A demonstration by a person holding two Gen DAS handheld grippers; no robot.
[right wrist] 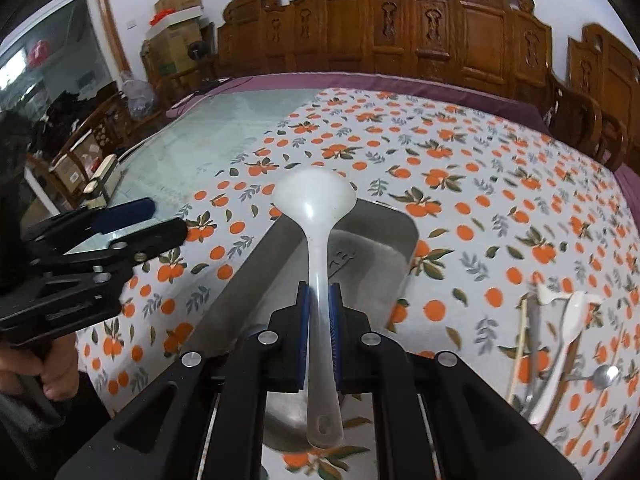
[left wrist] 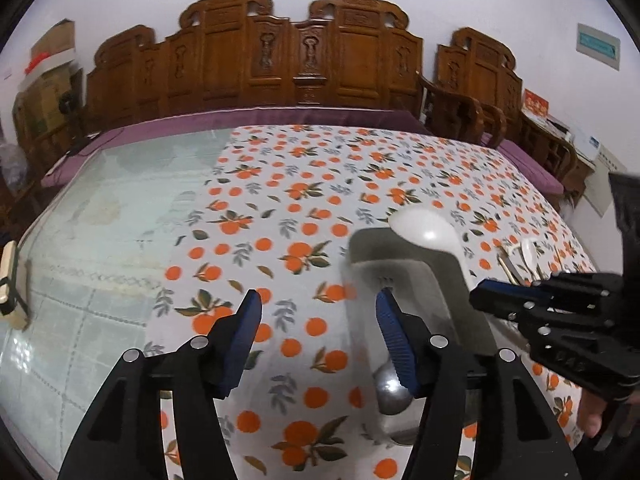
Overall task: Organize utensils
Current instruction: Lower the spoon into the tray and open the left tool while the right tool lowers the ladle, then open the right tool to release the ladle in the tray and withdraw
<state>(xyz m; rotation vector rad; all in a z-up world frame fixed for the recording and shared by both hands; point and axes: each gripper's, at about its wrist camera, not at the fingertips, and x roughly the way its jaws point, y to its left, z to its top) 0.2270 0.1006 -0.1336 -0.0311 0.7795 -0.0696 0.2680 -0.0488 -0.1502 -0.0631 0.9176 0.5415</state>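
The right gripper (right wrist: 319, 308) is pinching the handle of a white ladle (right wrist: 316, 216), holding it over a metal tray (right wrist: 384, 236) on the orange-print tablecloth (right wrist: 460, 152). The left gripper (left wrist: 318, 320) is spread wide with nothing in it, right beside the tray. More utensils (right wrist: 560, 344) sit off to the right.

A translucent white plastic ladle (right wrist: 314, 216), smooth and glossy, over a brushed metal tray (right wrist: 368, 240) with a dull sheen; a polished steel spoon (left wrist: 390, 388) lies in it. The orange-print cloth (left wrist: 304, 184) looks matt, glass (left wrist: 120, 200) at left reflective, carved wooden chairs (left wrist: 256, 48) varnished; ribbed blue pads (left wrist: 394, 336) on matt black plastic
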